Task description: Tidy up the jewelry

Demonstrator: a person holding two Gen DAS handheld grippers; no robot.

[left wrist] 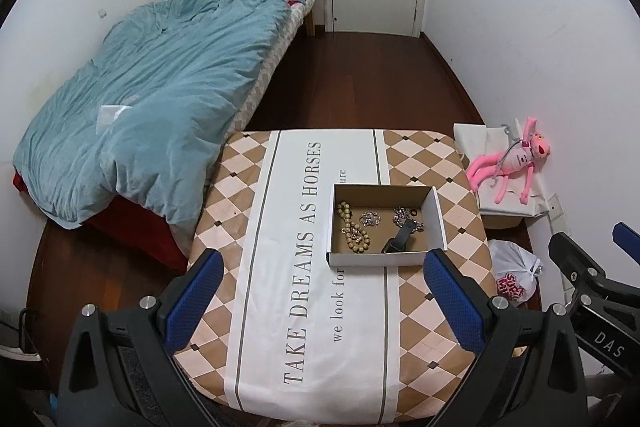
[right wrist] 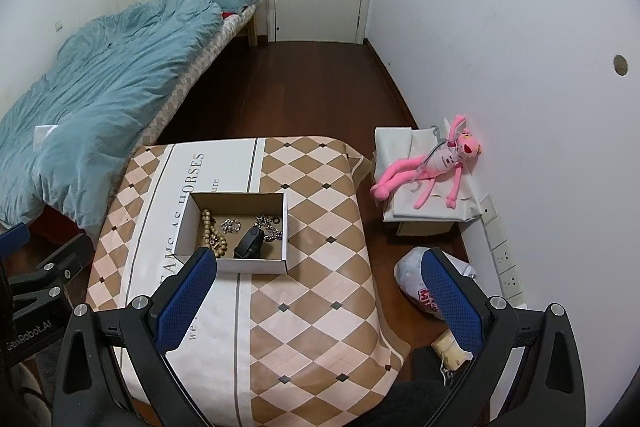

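Note:
An open cardboard box (left wrist: pixel 438 217) (right wrist: pixel 285 227) sits on the table. Inside lie a beaded bracelet (left wrist: pixel 352 229) (right wrist: pixel 212 233), a small silver piece (left wrist: pixel 370 218) (right wrist: pixel 231 225), a silver chain (left wrist: pixel 406 217) (right wrist: pixel 271 225) and a black watch (left wrist: pixel 397 241) (right wrist: pixel 249 243). My left gripper (left wrist: pixel 322 301) is open and empty, held above the table in front of the box. My right gripper (right wrist: pixel 318 301) is open and empty, above the table's right front part.
The table (left wrist: pixel 280 307) (right wrist: pixel 312 267) has a diamond-pattern cloth. A bed with a blue duvet (left wrist: pixel 152 83) stands left. A pink plush toy (right wrist: pixel 432 163) lies on a covered box at right. A plastic bag (right wrist: pixel 416 279) is on the floor.

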